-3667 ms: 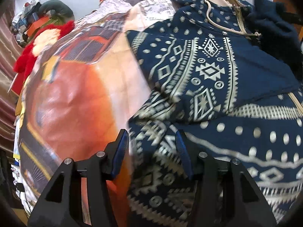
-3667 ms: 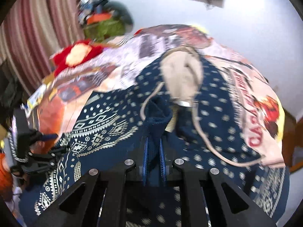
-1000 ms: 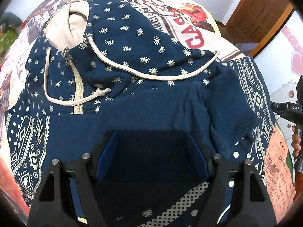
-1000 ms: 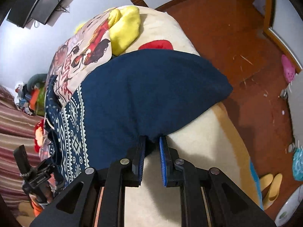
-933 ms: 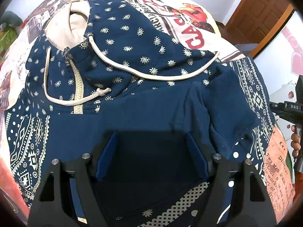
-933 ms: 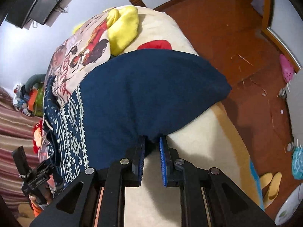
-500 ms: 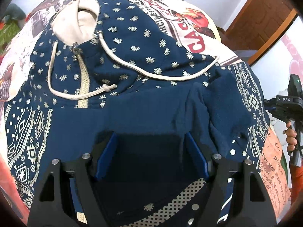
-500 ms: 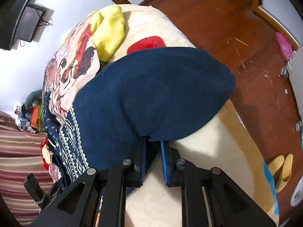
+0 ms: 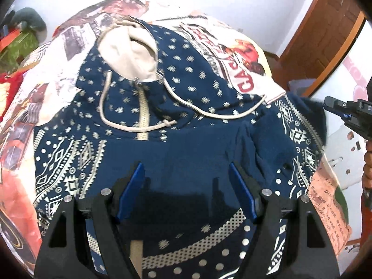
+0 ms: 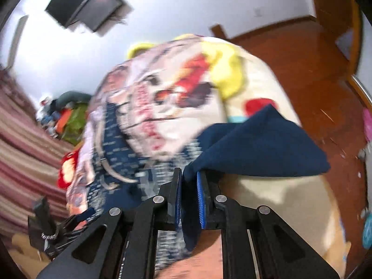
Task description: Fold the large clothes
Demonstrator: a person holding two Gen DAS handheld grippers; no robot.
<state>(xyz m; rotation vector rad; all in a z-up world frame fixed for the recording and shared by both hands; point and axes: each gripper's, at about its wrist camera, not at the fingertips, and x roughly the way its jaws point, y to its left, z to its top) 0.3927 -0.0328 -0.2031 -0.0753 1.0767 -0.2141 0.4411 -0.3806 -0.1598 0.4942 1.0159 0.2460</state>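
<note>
Right wrist: printed bedspread (image 10: 186, 88), wooden floor (image 10: 313, 74).

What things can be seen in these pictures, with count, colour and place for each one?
hoodie: one, navy with cream pattern, spread on the bed.
drawstring: one, cream, looping over the hoodie's chest.
blanket: one, printed cream and red, under the hoodie.
screen: one, black, on the white wall.
floor: brown wood, beside the bed.
curtain: striped red and beige, left side.
left gripper: one, black with blue pads, open above the hoodie.
right gripper: one, black, shut on a navy fold of the hoodie.
</note>
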